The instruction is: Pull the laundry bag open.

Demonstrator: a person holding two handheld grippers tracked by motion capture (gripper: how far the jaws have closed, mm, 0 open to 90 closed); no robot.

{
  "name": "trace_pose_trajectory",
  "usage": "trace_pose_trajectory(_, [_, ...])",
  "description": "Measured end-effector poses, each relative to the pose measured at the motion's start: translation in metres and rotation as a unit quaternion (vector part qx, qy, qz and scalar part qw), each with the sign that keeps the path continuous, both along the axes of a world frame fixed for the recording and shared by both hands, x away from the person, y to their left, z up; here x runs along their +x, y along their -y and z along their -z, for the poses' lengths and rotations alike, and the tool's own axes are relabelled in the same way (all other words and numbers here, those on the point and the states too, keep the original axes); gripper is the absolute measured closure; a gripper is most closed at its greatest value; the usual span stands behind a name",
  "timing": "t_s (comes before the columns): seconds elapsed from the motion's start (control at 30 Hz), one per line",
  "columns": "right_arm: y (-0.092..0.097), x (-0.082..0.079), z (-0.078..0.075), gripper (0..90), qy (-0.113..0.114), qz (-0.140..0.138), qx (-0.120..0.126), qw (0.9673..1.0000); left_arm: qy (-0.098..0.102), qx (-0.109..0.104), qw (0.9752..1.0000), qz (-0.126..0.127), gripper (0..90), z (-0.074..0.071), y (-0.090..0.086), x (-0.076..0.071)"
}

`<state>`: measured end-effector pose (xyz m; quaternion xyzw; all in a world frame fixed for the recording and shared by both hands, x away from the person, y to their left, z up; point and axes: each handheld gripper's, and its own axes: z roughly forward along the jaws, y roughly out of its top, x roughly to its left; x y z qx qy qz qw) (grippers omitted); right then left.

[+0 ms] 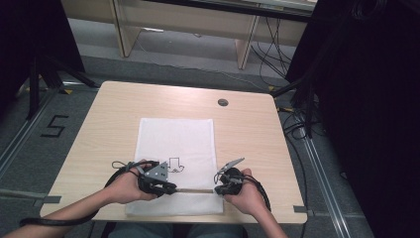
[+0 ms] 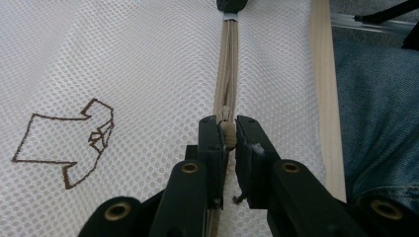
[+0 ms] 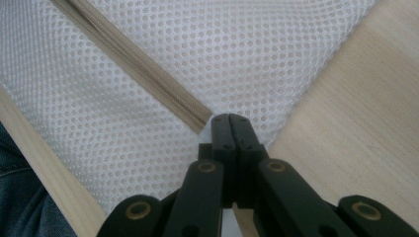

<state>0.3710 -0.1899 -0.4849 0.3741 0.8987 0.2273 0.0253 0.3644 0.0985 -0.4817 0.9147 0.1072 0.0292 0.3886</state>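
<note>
We've got the white mesh laundry bag (image 1: 176, 163) lying flat on the light wooden table (image 1: 109, 114), its near hem at the table's near edge, centred between the side edges. The beige zipper (image 1: 194, 190) runs along that near hem.

Left gripper (image 1: 171, 189): jaws narrow, clamped on the small beige zipper pull (image 2: 228, 132), pads pressing either side of it. The zipper tape (image 2: 226, 74) stretches taut from there toward the other gripper.

Right gripper (image 1: 217, 190): jaws fully closed at the zipper's end (image 3: 200, 121), near the bag's right near corner. We judge it's pinching the mesh there as an anchor, so the tape stays tight while the left works the slider. Opposed grips make sense: slack mesh would bunch otherwise.

Beyond the hands, a brown line-drawn logo (image 1: 176, 164) sits mid-bag; farther still, a dark round grommet (image 1: 223, 102) near the table's far edge.

Hard to make out: exactly what fabric sits between the right jaws, since they hide it. We can't tell whether the zipper is open or shut, nor whether the bag holds anything.
</note>
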Motion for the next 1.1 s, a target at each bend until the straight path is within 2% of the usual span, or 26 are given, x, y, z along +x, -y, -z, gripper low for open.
trace_pose_trajectory(0.17, [0.000,0.000,0.000,90.0,0.001,-0.001,0.000,1.0000,0.006,0.004,1.0000,0.003,81.3,0.000,-0.001,-0.001])
trace_pose_trajectory(0.23, [-0.001,0.000,0.000,90.0,0.001,-0.002,-0.002,1.0000,0.002,-0.002,1.0000,0.000,81.3,0.000,-0.002,-0.001])
trace_pose_trajectory(0.33, [-0.001,0.000,0.000,90.0,0.001,-0.005,-0.004,1.0000,0.008,0.004,1.0000,0.003,81.3,0.000,-0.002,-0.001])
trace_pose_trajectory(0.47, [-0.001,0.000,0.000,90.0,0.002,-0.004,-0.004,1.0000,0.006,-0.001,1.0000,0.004,81.4,0.001,-0.002,-0.002])
trace_pose_trajectory(0.6, [-0.001,0.000,0.000,90.0,0.002,-0.004,-0.004,1.0000,0.012,0.009,0.9999,0.009,81.4,0.000,-0.005,-0.001])
trace_pose_trajectory(0.63, [-0.001,0.000,0.000,90.0,0.002,-0.005,-0.004,1.0000,0.007,0.000,1.0000,0.005,81.4,0.000,-0.005,-0.002])
trace_pose_trajectory(0.7, [-0.001,0.000,0.000,90.0,0.003,-0.005,-0.005,1.0000,0.012,0.010,0.9998,0.009,81.4,-0.001,-0.007,-0.002])
trace_pose_trajectory(0.73, [-0.001,0.000,0.000,90.0,0.002,-0.005,-0.003,1.0000,0.003,0.002,1.0000,0.002,81.4,0.000,-0.008,-0.003])
trace_pose_trajectory(0.77, [-0.001,0.000,0.000,90.0,0.003,-0.005,-0.005,1.0000,0.009,0.005,0.9999,0.003,81.4,0.000,-0.009,-0.003])
trace_pose_trajectory(0.93, [-0.002,-0.001,0.000,90.0,0.000,0.000,-0.003,1.0000,0.003,0.002,1.0000,0.002,81.4,-0.001,-0.014,-0.003])
trace_pose_trajectory(0.97, [-0.002,-0.001,0.000,90.0,0.000,0.000,-0.003,1.0000,0.010,0.010,0.9999,0.003,81.4,-0.001,-0.016,-0.003])
trace_pose_trajectory(1.0, [-0.002,-0.001,0.000,90.0,-0.002,0.000,-0.002,1.0000,0.003,0.002,1.0000,-0.001,81.4,-0.001,-0.017,-0.003])
trace_pose_trajectory(1.1, [-0.002,-0.001,0.000,90.0,0.000,0.000,-0.003,1.0000,0.001,0.002,1.0000,-0.003,81.4,0.000,-0.018,-0.004])
